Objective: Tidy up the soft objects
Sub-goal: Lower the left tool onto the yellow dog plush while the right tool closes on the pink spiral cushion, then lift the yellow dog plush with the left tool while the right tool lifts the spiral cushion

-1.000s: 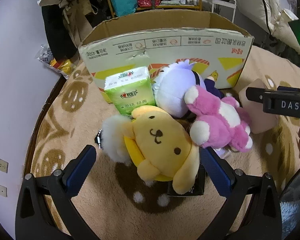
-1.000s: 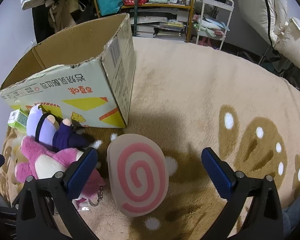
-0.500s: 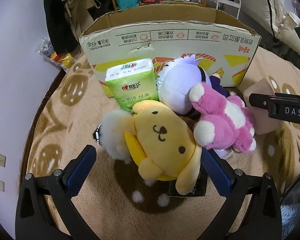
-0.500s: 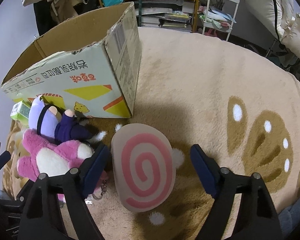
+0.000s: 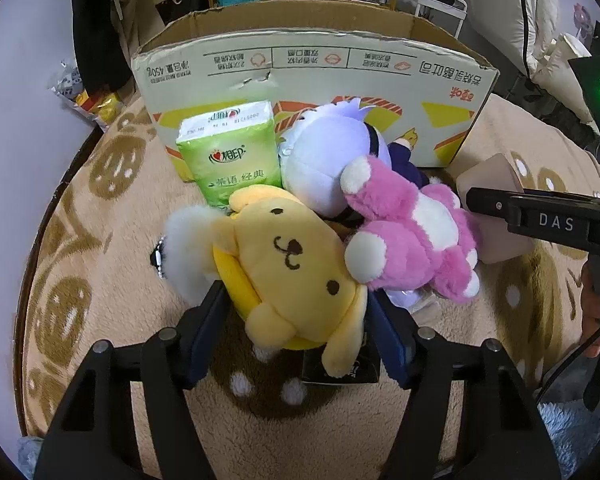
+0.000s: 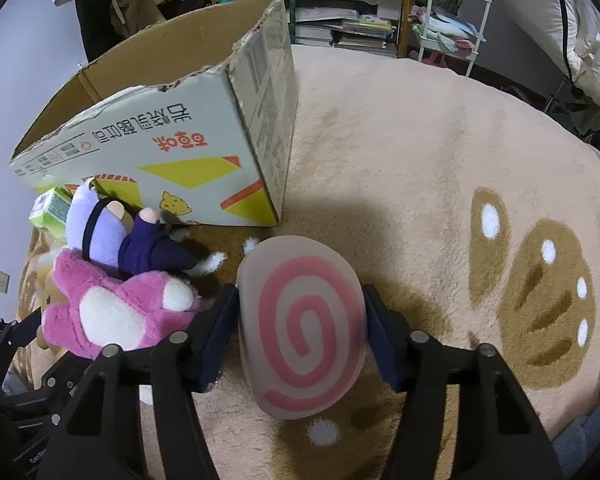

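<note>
My left gripper [image 5: 296, 312] is shut on a yellow dog plush [image 5: 288, 268] that lies on the rug. Behind it are a pink plush [image 5: 412, 240], a purple-white plush [image 5: 332, 156] and a green tissue pack [image 5: 232, 156], all in front of an open cardboard box [image 5: 312, 64]. My right gripper [image 6: 300, 320] is shut on a round pink-swirl cushion [image 6: 304, 328] on the rug, right of the pink plush [image 6: 112, 312] and the purple plush [image 6: 100, 228]. The box [image 6: 160, 148] stands behind them.
A beige rug with brown paw prints [image 6: 440, 160] covers the floor. A shelf with books [image 6: 348, 12] and a white cart [image 6: 452, 12] stand at the back. Clothes hang at the back left [image 5: 100, 20]. A black flat item [image 5: 340, 368] lies under the yellow plush.
Both grippers have closed: the left onto the yellow dog plush, the right onto the swirl cushion. Both have moved slightly forward.
</note>
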Action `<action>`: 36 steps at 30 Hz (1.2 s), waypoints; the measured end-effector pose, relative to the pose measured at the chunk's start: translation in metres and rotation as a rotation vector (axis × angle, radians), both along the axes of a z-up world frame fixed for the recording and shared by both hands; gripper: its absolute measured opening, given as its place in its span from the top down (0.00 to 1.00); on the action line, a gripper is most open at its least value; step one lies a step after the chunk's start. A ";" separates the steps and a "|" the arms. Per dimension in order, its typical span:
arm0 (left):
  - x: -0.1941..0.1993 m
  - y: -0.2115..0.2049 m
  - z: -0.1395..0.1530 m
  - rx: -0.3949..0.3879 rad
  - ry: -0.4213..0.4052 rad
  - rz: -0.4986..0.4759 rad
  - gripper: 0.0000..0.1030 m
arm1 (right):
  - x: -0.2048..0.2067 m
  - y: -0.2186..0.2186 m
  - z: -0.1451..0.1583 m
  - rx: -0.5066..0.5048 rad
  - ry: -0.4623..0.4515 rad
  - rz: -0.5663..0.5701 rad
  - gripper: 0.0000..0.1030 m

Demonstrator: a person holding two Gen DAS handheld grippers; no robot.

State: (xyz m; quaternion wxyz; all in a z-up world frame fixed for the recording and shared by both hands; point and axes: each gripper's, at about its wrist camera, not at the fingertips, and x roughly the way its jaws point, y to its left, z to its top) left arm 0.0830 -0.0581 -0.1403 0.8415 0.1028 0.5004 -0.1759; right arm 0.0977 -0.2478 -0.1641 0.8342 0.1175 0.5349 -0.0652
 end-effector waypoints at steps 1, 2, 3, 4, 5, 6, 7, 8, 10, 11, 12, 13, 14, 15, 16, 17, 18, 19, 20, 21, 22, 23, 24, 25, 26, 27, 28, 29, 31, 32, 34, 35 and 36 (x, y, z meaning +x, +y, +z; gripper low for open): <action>-0.001 0.000 0.001 0.002 -0.003 -0.001 0.35 | 0.000 0.000 0.000 -0.001 0.000 0.002 0.43; -0.001 -0.001 0.002 0.004 -0.007 -0.002 0.35 | 0.000 0.001 0.000 -0.001 0.003 0.005 0.44; -0.003 -0.001 0.004 0.004 -0.011 -0.003 0.35 | 0.000 0.002 0.001 -0.004 0.006 0.005 0.46; -0.004 -0.002 0.005 0.008 -0.018 -0.004 0.35 | 0.000 0.002 0.002 -0.005 0.006 0.006 0.48; -0.004 -0.002 0.006 0.011 -0.022 -0.006 0.35 | -0.001 0.003 0.002 -0.004 0.006 0.006 0.49; -0.005 -0.002 0.007 0.014 -0.027 -0.005 0.35 | -0.001 0.003 0.003 -0.004 0.006 0.005 0.51; -0.006 -0.002 0.008 0.014 -0.029 -0.004 0.35 | -0.002 0.004 0.004 -0.004 0.005 0.003 0.51; -0.006 -0.001 0.009 0.012 -0.032 -0.002 0.35 | -0.003 0.004 0.005 -0.004 0.003 0.002 0.52; -0.006 0.000 0.011 0.011 -0.038 0.005 0.35 | -0.004 0.003 0.007 -0.007 -0.003 -0.002 0.52; -0.007 0.001 0.012 0.011 -0.042 0.009 0.35 | -0.005 0.003 0.009 -0.010 -0.009 -0.003 0.52; -0.008 0.002 0.013 0.012 -0.045 0.013 0.35 | -0.005 0.003 0.010 -0.013 -0.017 -0.004 0.52; -0.009 0.002 0.015 0.017 -0.052 0.018 0.35 | -0.006 0.003 0.012 -0.013 -0.025 -0.005 0.52; -0.010 0.003 0.017 0.027 -0.063 0.023 0.35 | -0.006 0.003 0.013 -0.012 -0.033 -0.005 0.52; -0.012 0.003 0.018 0.032 -0.072 0.026 0.35 | -0.006 0.003 0.015 -0.012 -0.039 -0.006 0.52; -0.013 0.004 0.021 0.035 -0.085 0.029 0.35 | -0.006 0.003 0.016 -0.014 -0.043 -0.005 0.52; -0.015 0.004 0.023 0.035 -0.092 0.030 0.35 | -0.006 0.003 0.017 -0.017 -0.044 -0.004 0.52; -0.016 0.004 0.024 0.035 -0.100 0.030 0.35 | -0.006 0.003 0.018 -0.022 -0.043 -0.003 0.52; -0.017 0.004 0.026 0.037 -0.110 0.029 0.35 | -0.006 0.004 0.017 -0.026 -0.040 -0.001 0.52; -0.018 0.004 0.028 0.042 -0.121 0.027 0.36 | -0.006 0.005 0.017 -0.031 -0.036 0.002 0.52; -0.019 0.004 0.029 0.046 -0.130 0.026 0.36 | -0.006 0.005 0.017 -0.039 -0.033 0.004 0.52; -0.019 0.003 0.030 0.053 -0.141 0.025 0.36 | -0.005 0.005 0.017 -0.046 -0.029 0.005 0.52; -0.020 0.003 0.031 0.056 -0.147 0.024 0.37 | -0.005 0.005 0.017 -0.052 -0.029 0.005 0.52; -0.020 0.004 0.032 0.056 -0.149 0.026 0.37 | -0.005 0.006 0.018 -0.056 -0.032 0.003 0.52; -0.020 0.004 0.034 0.051 -0.149 0.029 0.37 | -0.006 0.006 0.019 -0.063 -0.036 0.001 0.52; -0.020 0.006 0.034 0.046 -0.148 0.033 0.37 | -0.007 0.006 0.020 -0.069 -0.040 -0.001 0.52; -0.019 0.007 0.034 0.043 -0.147 0.036 0.38 | -0.008 0.006 0.022 -0.073 -0.046 -0.003 0.52; -0.019 0.010 0.037 0.033 -0.146 0.044 0.38 | -0.009 0.006 0.023 -0.076 -0.051 -0.006 0.52; -0.019 0.012 0.038 0.028 -0.148 0.052 0.38 | -0.009 0.005 0.025 -0.078 -0.055 -0.010 0.52; -0.020 0.015 0.041 0.023 -0.155 0.065 0.38 | -0.011 0.005 0.028 -0.097 -0.054 -0.016 0.52; -0.021 0.018 0.044 0.018 -0.160 0.072 0.38 | -0.011 0.005 0.030 -0.107 -0.052 -0.018 0.52; -0.022 0.022 0.049 0.009 -0.172 0.083 0.38 | -0.014 0.004 0.033 -0.111 -0.055 -0.025 0.52; -0.023 0.023 0.051 0.006 -0.178 0.088 0.38 | -0.016 0.004 0.035 -0.104 -0.060 -0.031 0.52; -0.024 0.025 0.053 0.004 -0.184 0.093 0.38 | -0.018 0.002 0.038 -0.095 -0.068 -0.039 0.52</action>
